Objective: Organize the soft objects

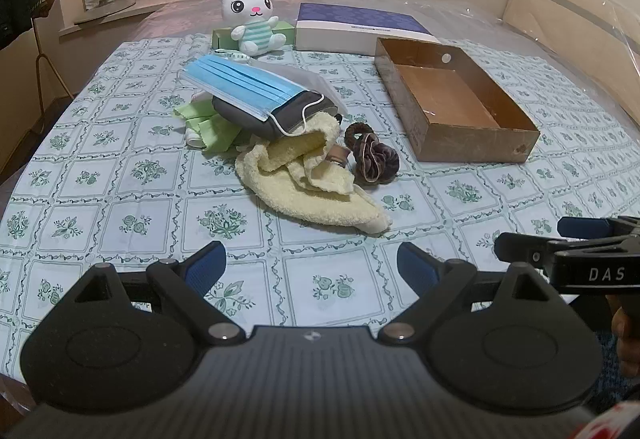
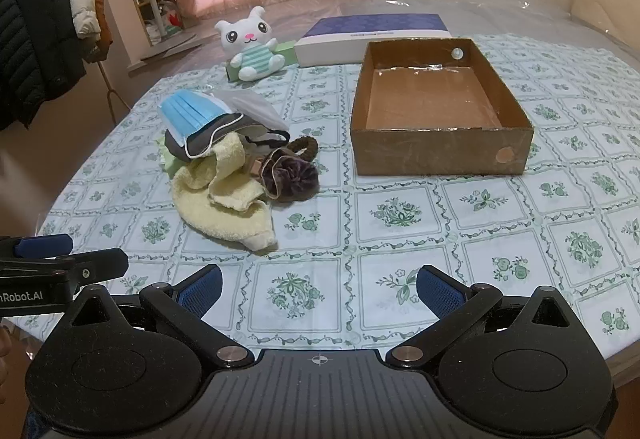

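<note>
Pile center-cloth: blue mask (image 1: 248, 89) over grey pouch (image 1: 276, 119), which hides most of the green cloth (image 1: 208, 127); yellow towel (image 1: 304, 183) in front, scrunchie (image 1: 376, 157) touching it. Cardboard box (image 2: 440, 155) empty. Coats (image 2: 36, 47) clear only in right view. My left gripper (image 1: 310, 267) and right gripper (image 2: 318, 285) wide open, holding nothing.

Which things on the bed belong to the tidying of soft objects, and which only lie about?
For the job:
- blue face mask
- yellow towel
- purple scrunchie
- green cloth
- grey pouch
- cardboard box, empty

Only lying about:
- purple-lidded box
- coats on rack
- plush toy, possibly
</note>
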Demonstrator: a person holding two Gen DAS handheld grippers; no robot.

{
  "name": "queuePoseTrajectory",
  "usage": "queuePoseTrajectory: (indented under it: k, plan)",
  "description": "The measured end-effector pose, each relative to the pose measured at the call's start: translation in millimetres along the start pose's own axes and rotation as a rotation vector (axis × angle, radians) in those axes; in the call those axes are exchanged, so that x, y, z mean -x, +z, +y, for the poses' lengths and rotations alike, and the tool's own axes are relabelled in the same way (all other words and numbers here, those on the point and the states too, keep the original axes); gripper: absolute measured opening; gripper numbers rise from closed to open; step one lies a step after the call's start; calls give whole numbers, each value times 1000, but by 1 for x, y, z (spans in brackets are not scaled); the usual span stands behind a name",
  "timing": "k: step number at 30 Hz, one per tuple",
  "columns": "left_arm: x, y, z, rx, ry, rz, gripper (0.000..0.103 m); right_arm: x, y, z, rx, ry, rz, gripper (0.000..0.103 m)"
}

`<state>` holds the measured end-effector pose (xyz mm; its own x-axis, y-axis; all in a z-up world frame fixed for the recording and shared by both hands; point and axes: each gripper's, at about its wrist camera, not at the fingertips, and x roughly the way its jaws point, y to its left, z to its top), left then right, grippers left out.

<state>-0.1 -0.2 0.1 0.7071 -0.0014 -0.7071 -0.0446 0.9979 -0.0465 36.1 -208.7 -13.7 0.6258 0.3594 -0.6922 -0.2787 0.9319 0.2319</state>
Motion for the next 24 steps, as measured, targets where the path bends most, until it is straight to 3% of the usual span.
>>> queuePoseTrajectory:
  k: [24]
  plan:
    - [-2, 2, 2, 2, 0, 0, 92, -1, 3, 2, 2, -1, 4, 103]
